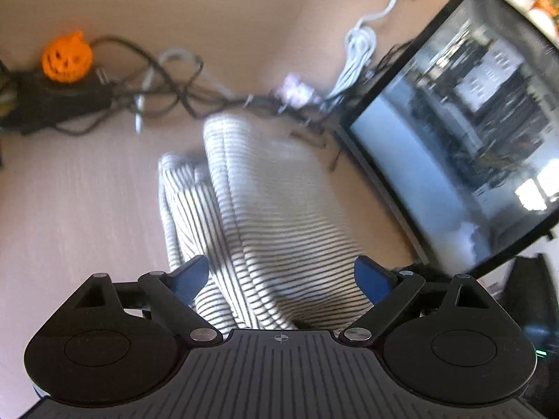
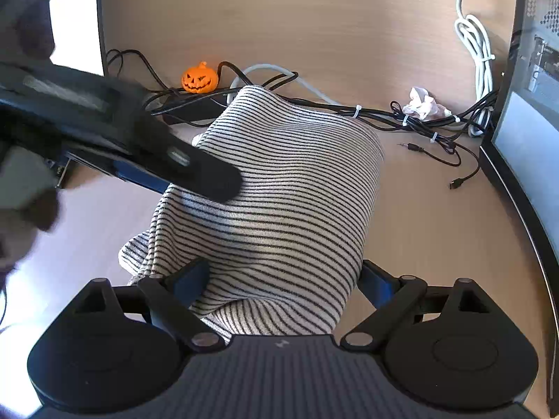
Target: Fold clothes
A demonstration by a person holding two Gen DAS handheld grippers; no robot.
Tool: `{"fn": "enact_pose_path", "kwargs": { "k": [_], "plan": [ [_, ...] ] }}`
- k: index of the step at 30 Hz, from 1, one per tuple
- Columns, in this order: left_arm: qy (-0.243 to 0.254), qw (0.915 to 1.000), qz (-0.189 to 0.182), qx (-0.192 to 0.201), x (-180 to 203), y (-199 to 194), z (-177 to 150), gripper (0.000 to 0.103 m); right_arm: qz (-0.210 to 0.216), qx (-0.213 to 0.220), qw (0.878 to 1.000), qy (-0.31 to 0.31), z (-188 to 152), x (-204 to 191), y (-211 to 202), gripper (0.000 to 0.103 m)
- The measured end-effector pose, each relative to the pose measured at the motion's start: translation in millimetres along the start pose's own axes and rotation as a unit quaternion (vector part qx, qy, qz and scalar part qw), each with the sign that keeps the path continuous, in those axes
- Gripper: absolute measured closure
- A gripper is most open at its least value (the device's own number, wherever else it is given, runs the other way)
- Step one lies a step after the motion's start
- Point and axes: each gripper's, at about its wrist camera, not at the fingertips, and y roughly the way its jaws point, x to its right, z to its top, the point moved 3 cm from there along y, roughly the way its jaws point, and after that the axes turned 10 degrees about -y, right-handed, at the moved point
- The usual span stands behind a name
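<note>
A white garment with thin black stripes [image 2: 286, 188] lies bunched on the wooden desk, folded over into a rounded hump. In the left wrist view the striped garment [image 1: 265, 216] runs from between the fingers toward the back. My left gripper [image 1: 281, 279] is open, its blue fingertips [image 1: 192, 276] spread on either side of the cloth. My right gripper [image 2: 284, 282] is also open, with the near edge of the garment lying between its fingers. The left gripper [image 2: 195, 171] shows in the right wrist view, resting over the garment's left side.
An orange pumpkin figure [image 2: 200, 78] and a tangle of black and white cables [image 2: 401, 118] lie along the back wall. A crumpled tissue [image 2: 424, 104] sits among them. A monitor [image 1: 464, 132] stands at the right. A loose cable plug [image 2: 456, 183] lies on the desk.
</note>
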Motion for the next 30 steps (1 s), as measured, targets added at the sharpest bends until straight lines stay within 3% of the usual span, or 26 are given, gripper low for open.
{"fn": "enact_pose_path", "kwargs": {
  "k": [3, 7, 10, 13, 15, 17, 19, 21, 22, 26, 28, 30],
  "plan": [
    [0.004, 0.9995, 0.033, -0.002, 2, 16, 2, 0.009, 0.015, 0.013, 1.000, -0.009, -3, 5, -14, 0.009],
    [0.013, 0.9990, 0.043, 0.001, 3, 17, 2, 0.009, 0.016, 0.004, 0.997, -0.081, -19, 0, -26, 0.001],
    [0.020, 0.9985, 0.050, 0.003, 4, 18, 2, 0.008, -0.061, -0.006, 0.989, -0.135, -27, -1, -23, 0.002],
    [0.015, 0.9986, 0.050, 0.002, 2, 17, 3, 0.008, -0.135, -0.002, 0.985, -0.104, -19, 20, -23, 0.002],
    [-0.004, 0.9992, 0.041, 0.000, 1, 17, 6, 0.008, -0.200, 0.000, 0.975, -0.099, -13, 31, -22, 0.002],
    [-0.022, 0.9993, 0.032, -0.002, -1, 16, 9, 0.008, -0.211, 0.005, 0.972, -0.103, -9, 37, -25, 0.003],
    [-0.040, 0.9990, 0.022, -0.004, -2, 16, 12, 0.009, -0.163, 0.008, 0.985, -0.063, -8, 46, -30, 0.003],
    [-0.058, 0.9982, 0.013, -0.006, -3, 16, 15, 0.009, -0.088, 0.011, 0.996, 0.025, -11, 58, -37, 0.003],
    [-0.067, 0.9977, 0.009, -0.007, -4, 15, 16, 0.009, -0.054, 0.014, 0.995, 0.082, -13, 67, -40, 0.005],
    [-0.103, 0.9946, -0.010, -0.011, -7, 14, 23, 0.009, 0.046, 0.036, 0.970, 0.237, -20, 82, -52, 0.021],
    [-0.120, 0.9925, -0.019, -0.013, -8, 14, 26, 0.010, 0.104, 0.037, 0.946, 0.306, -21, 84, -45, 0.031],
    [-0.132, 0.9910, -0.018, -0.016, -9, 16, 29, 0.011, 0.140, 0.029, 0.925, 0.353, -25, 82, -34, 0.034]
  ]
}}
